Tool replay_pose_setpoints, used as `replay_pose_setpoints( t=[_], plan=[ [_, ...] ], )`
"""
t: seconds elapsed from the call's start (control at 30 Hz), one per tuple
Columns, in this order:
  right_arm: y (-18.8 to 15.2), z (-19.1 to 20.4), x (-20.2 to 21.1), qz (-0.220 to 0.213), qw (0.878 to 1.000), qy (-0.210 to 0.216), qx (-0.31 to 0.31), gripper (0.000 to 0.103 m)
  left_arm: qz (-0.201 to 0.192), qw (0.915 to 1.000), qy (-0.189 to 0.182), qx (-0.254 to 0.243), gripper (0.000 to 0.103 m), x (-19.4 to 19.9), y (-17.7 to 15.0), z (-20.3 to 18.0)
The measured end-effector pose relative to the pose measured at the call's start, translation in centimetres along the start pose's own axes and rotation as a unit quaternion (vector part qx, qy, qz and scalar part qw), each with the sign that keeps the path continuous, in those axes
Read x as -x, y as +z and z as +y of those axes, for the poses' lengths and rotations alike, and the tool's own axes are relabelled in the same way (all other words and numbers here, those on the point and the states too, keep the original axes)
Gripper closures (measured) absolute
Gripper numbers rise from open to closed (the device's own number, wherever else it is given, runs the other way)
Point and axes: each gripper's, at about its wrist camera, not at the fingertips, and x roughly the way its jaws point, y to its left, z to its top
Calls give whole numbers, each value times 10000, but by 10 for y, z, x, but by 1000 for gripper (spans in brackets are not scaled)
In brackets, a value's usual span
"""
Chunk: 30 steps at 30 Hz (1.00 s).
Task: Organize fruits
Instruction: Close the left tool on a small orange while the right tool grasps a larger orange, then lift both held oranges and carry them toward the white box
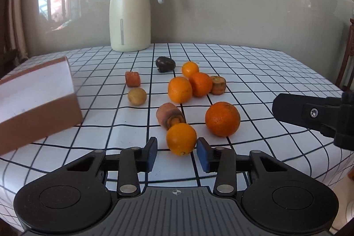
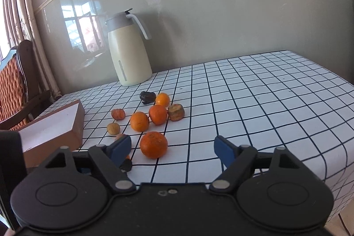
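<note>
Several oranges and carrot pieces lie on the checked tablecloth (image 1: 254,72). My left gripper (image 1: 177,150) is open, its blue pads either side of a small orange (image 1: 181,138) that rests on the cloth; the right pad is near it, the left pad apart. A carrot stub (image 1: 170,117) lies just behind that orange. A large orange (image 1: 222,118) sits to the right; in the right wrist view it (image 2: 153,144) lies ahead of my open, empty right gripper (image 2: 172,147). The right gripper's finger (image 1: 294,108) shows at the right edge.
A brown cardboard box with a white inside (image 1: 33,94) stands at the left (image 2: 53,134). A cream thermos jug (image 1: 130,10) stands at the back by the wall. More oranges (image 1: 179,89), a dark fruit (image 1: 165,64) and a small yellowish fruit (image 1: 137,96) lie mid-table. A wooden chair (image 2: 15,85) stands left.
</note>
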Motion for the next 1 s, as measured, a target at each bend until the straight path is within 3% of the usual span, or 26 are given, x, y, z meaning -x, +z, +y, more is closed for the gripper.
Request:
replay_pose_setpoints(
  t=[0.07,0.2,0.27,0.4,0.67,1.0],
  plan=[
    [1,2,-6,50,10000,20,37,33,-66,9999,-88,4,72,-1,-1,0],
    [3,8,-24,213,9997,63,119,40,-123,9999,-57,-64,72,-1,-4,3],
    [2,11,-35,336,9992,84,180,49,-142,9998,111,-20,72,2,-5,10],
    [0,18,-55,504,9982,39,332,55,-135,9990,398,155,72,3,-6,33],
    [-3,27,-79,623,9970,143,433,71,-163,9984,511,192,72,1,-7,47],
    [-5,32,-80,535,9961,103,701,71,-207,9980,581,139,72,-1,-10,40]
  ],
)
